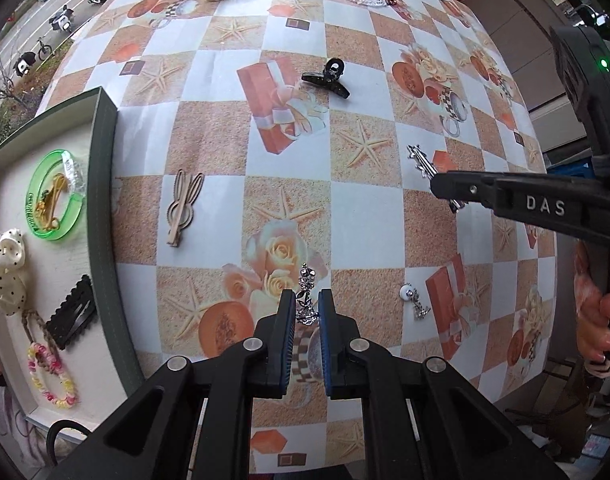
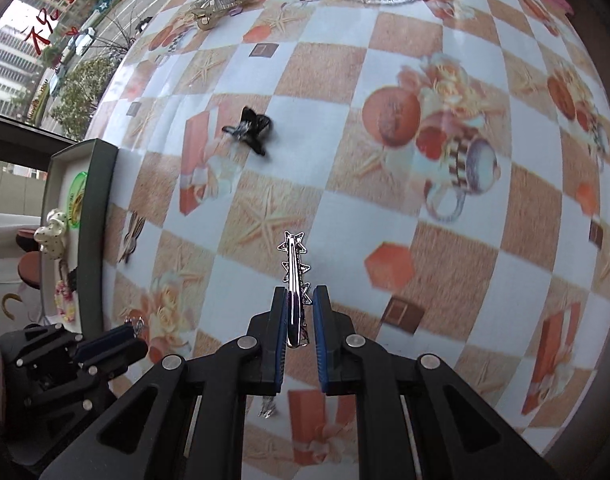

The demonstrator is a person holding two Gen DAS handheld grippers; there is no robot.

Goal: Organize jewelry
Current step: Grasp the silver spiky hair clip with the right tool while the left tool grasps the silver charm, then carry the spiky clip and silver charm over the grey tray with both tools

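Above the bench we hold both claws clenched — left claw [image 1: 307, 306] on a rhinestone earring [image 1: 307, 296], right claw [image 2: 299, 312] on a star hair clip [image 2: 293, 280] — next, carrying both to the tray [image 1: 105, 200].

Two fisheye cameras, one on each hand-held claw, look steeply down from close above the checked surface [image 1: 369, 208], each along its own fingers. The left view takes in the green tray [image 1: 105, 200] at nine o'clock and the right claw [image 1: 445, 190] at three. Both share the black hair clip [image 2: 249, 128] and the surface's far edge at twelve.
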